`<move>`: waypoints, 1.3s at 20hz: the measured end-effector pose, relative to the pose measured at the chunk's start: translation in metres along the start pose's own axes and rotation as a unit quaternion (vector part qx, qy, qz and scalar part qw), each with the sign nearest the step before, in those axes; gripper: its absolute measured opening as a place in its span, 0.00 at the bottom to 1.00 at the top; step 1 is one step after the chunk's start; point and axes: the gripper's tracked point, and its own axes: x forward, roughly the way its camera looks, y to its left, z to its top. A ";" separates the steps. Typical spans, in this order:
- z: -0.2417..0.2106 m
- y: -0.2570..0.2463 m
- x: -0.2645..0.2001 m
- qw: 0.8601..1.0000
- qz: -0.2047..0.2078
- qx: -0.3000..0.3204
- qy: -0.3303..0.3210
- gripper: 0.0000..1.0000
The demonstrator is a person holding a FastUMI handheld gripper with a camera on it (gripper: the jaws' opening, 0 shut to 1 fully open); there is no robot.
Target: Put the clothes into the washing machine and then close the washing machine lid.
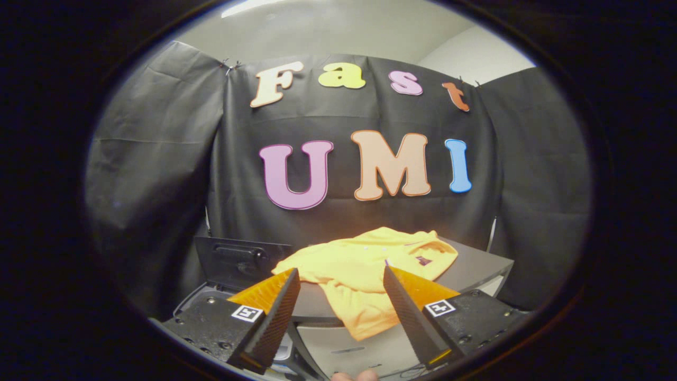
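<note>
Claw [341,280] with its fingers spread wide apart, gripping nothing. Just ahead of and between the fingertips, a yellow garment [365,270] lies crumpled on a grey worktop [476,270], one part hanging over the worktop's front edge. Beyond the left finger, the washing machine's dark lid [232,259] stands raised. Black cloth forms the booth wall [158,169] behind.
</note>
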 end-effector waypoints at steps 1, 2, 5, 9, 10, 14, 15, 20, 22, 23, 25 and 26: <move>-0.001 -0.005 0.009 1.000 -0.004 0.001 0.010 0.96; -0.001 -0.010 0.020 1.000 -0.007 0.005 0.019 0.96; -0.006 -0.031 0.051 0.998 -0.020 -0.013 0.055 0.97; -0.016 -0.057 0.081 0.994 -0.039 -0.023 0.102 0.97; -0.019 -0.064 0.088 0.992 -0.044 -0.020 0.114 0.97; -0.037 -0.094 0.112 0.984 -0.072 -0.024 0.159 0.97; -0.046 -0.102 0.117 0.981 -0.080 -0.027 0.175 0.95; -0.068 -0.111 0.125 0.974 -0.076 0.015 0.213 0.84; -0.067 -0.104 0.127 0.976 -0.052 -0.001 0.211 0.80; -0.064 -0.102 0.127 0.977 -0.048 -0.003 0.206 0.70; -0.067 -0.099 0.126 0.977 -0.047 -0.009 0.210 0.46; -0.062 -0.095 0.127 0.979 -0.043 -0.019 0.197 0.31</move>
